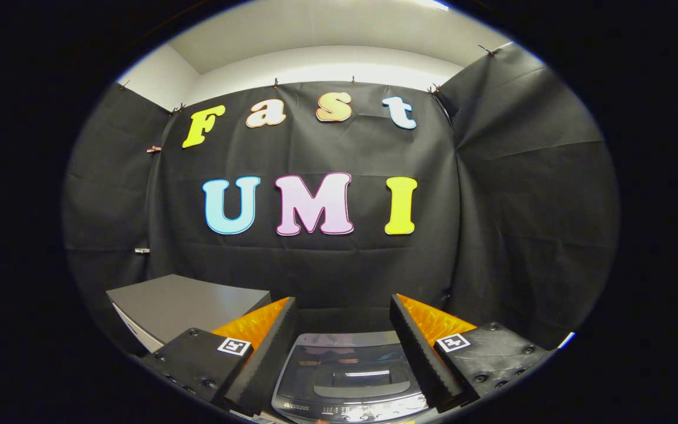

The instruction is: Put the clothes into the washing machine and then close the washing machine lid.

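Grey, glossy-lidded top-loading washing machine (351,377) seen below and between the fingers (344,318), lid down, fingers spread wide and holding nothing, with a grey flat-topped box (183,303) beyond the left finger.

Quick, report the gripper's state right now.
Gripper: jaws open, holding nothing; washing machine with its lid down lies below, between them.

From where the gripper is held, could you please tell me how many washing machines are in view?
1. The grey top-loading washing machine with a glossy dark lid sits below and between the open gripper fingers, beside a grey box-shaped cabinet. Others may be hidden.
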`<act>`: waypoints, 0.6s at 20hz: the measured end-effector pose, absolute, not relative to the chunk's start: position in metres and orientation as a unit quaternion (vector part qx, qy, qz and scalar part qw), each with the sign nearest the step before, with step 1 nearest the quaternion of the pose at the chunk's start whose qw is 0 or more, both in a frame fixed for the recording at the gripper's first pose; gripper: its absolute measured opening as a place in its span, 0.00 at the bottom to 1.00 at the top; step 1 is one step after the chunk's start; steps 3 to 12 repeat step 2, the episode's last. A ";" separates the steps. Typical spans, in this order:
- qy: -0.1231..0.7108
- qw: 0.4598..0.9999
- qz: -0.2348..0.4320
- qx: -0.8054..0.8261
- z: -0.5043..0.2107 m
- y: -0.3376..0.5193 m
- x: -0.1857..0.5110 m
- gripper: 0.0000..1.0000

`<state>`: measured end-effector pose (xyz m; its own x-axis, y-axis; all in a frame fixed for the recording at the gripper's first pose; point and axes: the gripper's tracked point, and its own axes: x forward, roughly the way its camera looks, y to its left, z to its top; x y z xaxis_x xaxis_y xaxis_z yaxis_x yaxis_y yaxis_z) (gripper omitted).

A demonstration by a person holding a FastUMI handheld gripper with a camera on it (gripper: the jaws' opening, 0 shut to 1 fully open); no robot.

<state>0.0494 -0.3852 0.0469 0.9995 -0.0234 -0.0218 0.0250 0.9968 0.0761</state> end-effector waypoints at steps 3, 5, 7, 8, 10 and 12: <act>0.011 0.999 -0.014 0.041 0.048 -0.387 0.051 0.98; 0.011 0.999 -0.014 0.041 0.048 -0.387 0.051 0.98; 0.011 0.999 -0.014 0.041 0.048 -0.387 0.051 0.98; 0.011 0.999 -0.014 0.041 0.048 -0.387 0.051 0.98; 0.011 0.999 -0.014 0.041 0.048 -0.387 0.051 0.98; 0.011 0.999 -0.014 0.041 0.048 -0.387 0.051 0.98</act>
